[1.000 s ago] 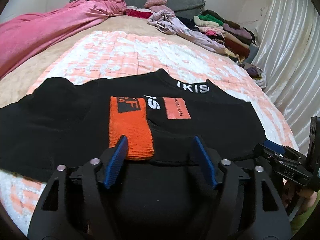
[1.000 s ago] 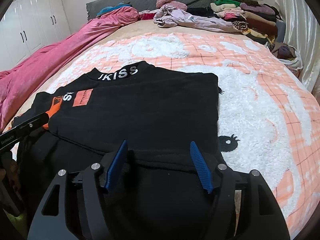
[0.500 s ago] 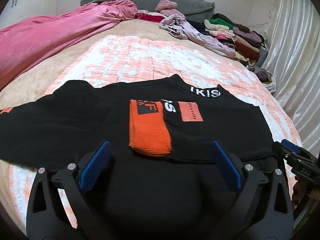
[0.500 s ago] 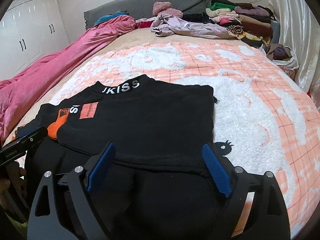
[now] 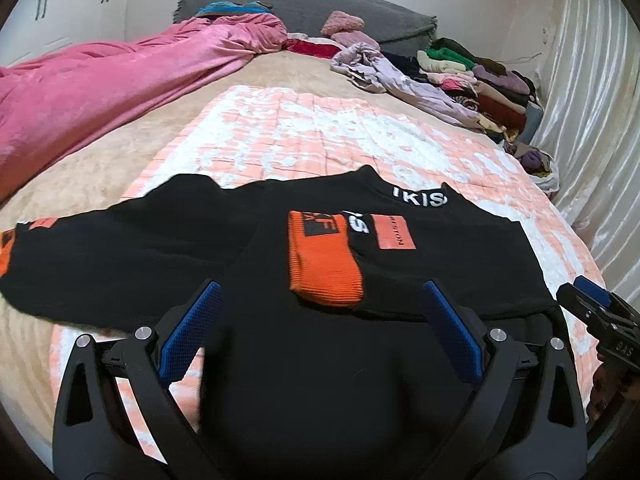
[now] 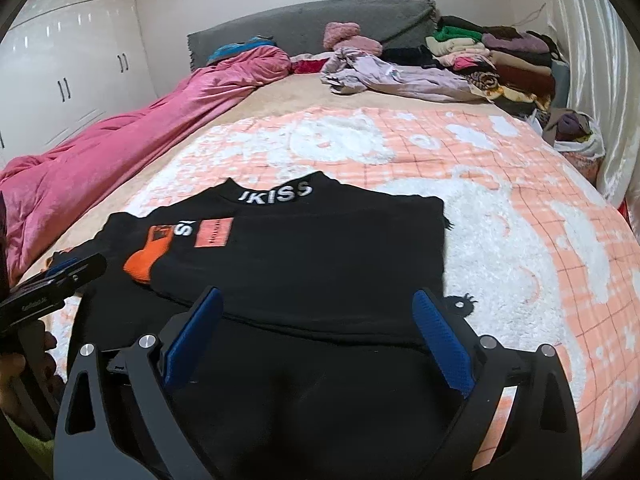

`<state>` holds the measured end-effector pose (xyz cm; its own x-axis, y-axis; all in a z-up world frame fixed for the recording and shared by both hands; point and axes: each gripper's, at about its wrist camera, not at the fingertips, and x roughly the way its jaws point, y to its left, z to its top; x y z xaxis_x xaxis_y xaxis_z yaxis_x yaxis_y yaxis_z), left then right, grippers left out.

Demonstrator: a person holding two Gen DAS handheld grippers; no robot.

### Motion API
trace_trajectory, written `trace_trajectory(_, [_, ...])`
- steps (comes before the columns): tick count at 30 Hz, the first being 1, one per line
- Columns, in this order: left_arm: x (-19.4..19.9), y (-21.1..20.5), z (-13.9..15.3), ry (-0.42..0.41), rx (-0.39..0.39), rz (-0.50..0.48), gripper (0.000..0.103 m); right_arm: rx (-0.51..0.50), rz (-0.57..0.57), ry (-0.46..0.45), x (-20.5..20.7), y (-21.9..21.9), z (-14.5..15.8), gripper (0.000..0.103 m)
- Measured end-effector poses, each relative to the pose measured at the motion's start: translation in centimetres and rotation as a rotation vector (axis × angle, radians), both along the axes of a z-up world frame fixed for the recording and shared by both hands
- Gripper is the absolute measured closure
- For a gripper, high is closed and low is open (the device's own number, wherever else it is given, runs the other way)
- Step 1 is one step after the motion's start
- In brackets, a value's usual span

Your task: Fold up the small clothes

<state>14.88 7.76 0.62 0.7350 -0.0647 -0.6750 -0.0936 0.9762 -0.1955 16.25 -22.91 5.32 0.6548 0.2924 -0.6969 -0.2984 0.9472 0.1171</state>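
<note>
A black sweater point(image 5: 460, 256) with white collar lettering lies flat on the orange-and-white blanket point(image 5: 320, 132). Its right side is folded over the middle, with an orange cuff point(image 5: 324, 268) lying on the chest. The left sleeve point(image 5: 100, 248) is spread out to the left. The sweater also shows in the right wrist view point(image 6: 320, 264). My left gripper point(image 5: 320, 312) is open and empty above the hem. My right gripper point(image 6: 316, 320) is open and empty above the hem's right part. The right gripper also shows at the left wrist view's right edge point(image 5: 600, 312).
A pink duvet point(image 5: 100, 88) lies along the bed's left side. A lilac garment point(image 5: 400, 80) and a pile of folded clothes point(image 5: 480, 76) sit at the far right by the grey headboard point(image 6: 320, 24). A curtain point(image 5: 592, 120) hangs at the right; white wardrobes point(image 6: 68, 64) stand left.
Both grippers have opened wide and pulled back and up from the hem. The sweater lies as before.
</note>
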Motion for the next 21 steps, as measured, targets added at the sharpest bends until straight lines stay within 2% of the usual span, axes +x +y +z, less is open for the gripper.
trace_trajectory(12, [-2.0, 4.0, 1.0, -0.009, 0.0, 0.097, 0.01, 0.005, 0.078, -0.028, -1.3, 3.7, 1.3, 0.008])
trace_trajectory(21, [-3.6, 8.2, 1.7, -0.029, 0.001, 0.209, 0.01, 0.001, 0.129, -0.056, -1.6, 6.7, 2.2, 0.008])
